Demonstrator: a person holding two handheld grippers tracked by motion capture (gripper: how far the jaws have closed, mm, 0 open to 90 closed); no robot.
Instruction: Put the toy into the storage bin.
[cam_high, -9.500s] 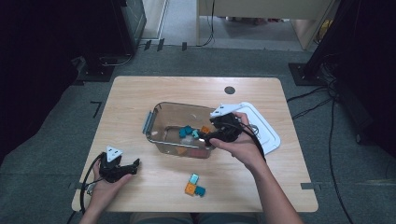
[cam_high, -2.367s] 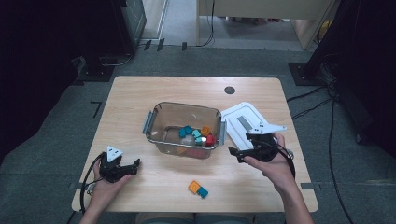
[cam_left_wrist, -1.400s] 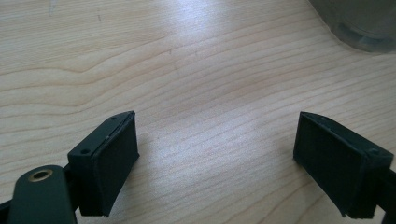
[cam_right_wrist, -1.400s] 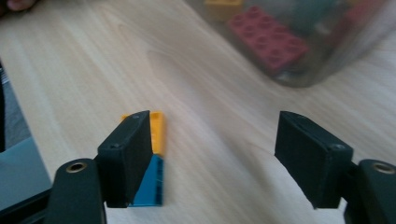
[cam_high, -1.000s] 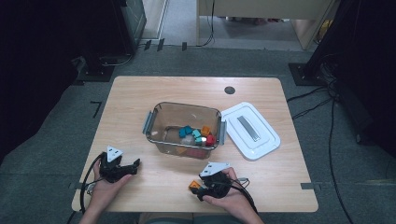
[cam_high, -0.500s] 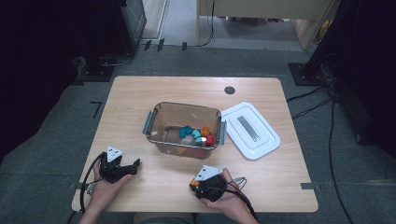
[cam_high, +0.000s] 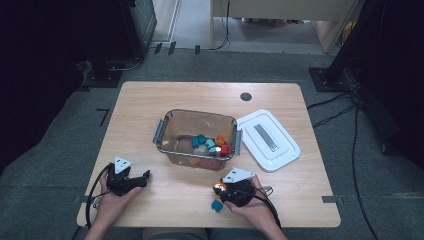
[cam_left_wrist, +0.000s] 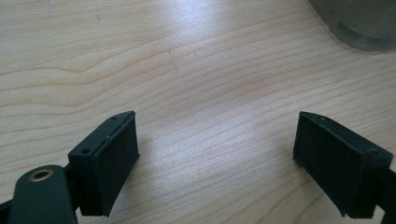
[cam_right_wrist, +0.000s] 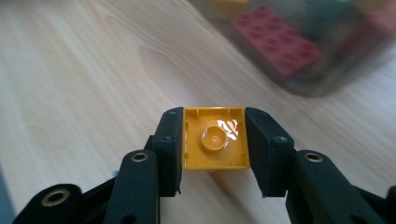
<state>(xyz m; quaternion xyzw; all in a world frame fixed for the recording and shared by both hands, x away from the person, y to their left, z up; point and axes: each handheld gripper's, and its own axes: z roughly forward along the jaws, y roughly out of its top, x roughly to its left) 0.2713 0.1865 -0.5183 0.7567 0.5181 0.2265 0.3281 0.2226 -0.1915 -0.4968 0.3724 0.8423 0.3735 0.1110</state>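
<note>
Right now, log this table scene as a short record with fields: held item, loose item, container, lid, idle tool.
held item: yellow plastic building brick, clamped in right hand-held gripper
loose item: teal plastic brick on wooden table, beside that gripper
container: clear plastic bin holding coloured bricks
lid: white plastic lid, right of bin
idle tool: left hand-held gripper, jaws open, nothing between

Orange brick (cam_right_wrist: 215, 139), black pads (cam_right_wrist: 169, 148). Teal brick (cam_high: 217, 205) on pale woodgrain table (cam_high: 150, 105). White lid (cam_high: 267, 140) w/ grey handle; clear bin (cam_high: 196, 138).
</note>
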